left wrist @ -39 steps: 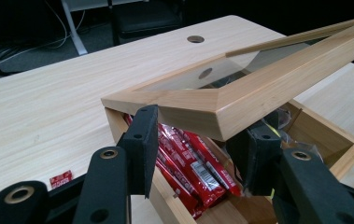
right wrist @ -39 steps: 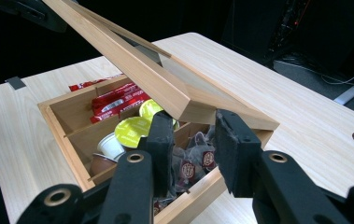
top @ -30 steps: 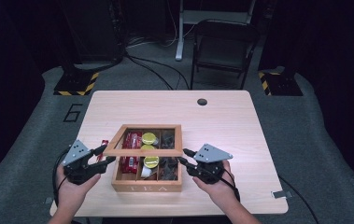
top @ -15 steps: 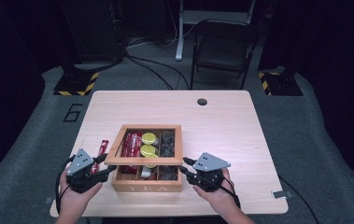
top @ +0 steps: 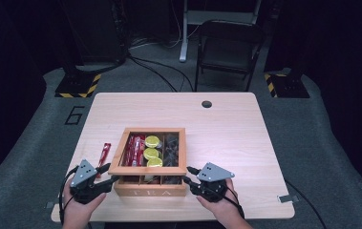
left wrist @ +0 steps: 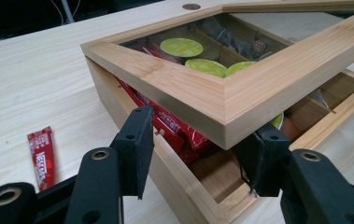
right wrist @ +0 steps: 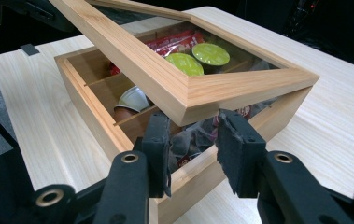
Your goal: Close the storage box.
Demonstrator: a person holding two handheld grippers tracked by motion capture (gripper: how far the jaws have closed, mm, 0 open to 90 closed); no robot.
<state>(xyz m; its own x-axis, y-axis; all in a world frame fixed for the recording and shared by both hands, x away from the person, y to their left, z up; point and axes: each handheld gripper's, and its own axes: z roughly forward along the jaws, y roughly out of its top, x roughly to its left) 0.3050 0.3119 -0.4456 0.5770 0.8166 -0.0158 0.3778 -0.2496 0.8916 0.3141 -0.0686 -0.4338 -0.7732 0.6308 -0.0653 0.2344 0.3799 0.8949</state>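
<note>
The square bamboo tea box (top: 150, 185) sits at the pale wooden desk's (top: 245, 138) near edge, its glass-paned lid (left wrist: 240, 91) tilted ajar. The left gripper (left wrist: 198, 154) and the right gripper (right wrist: 194, 156), whose jaws have just been opening, straddle the lid's corners, released.

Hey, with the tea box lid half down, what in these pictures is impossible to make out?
- Lid grip: in both gripper views the near lid corners hide the claw pads; contact unclear.
- Front compartments of the box: high view, covered by the lid frame.
- Dark packets: high view, too small and dim to identify.
- Red sachet print: left gripper view, blurred and partly behind the left claw.
- Right claw: the wall behind its jaws is hidden.
</note>
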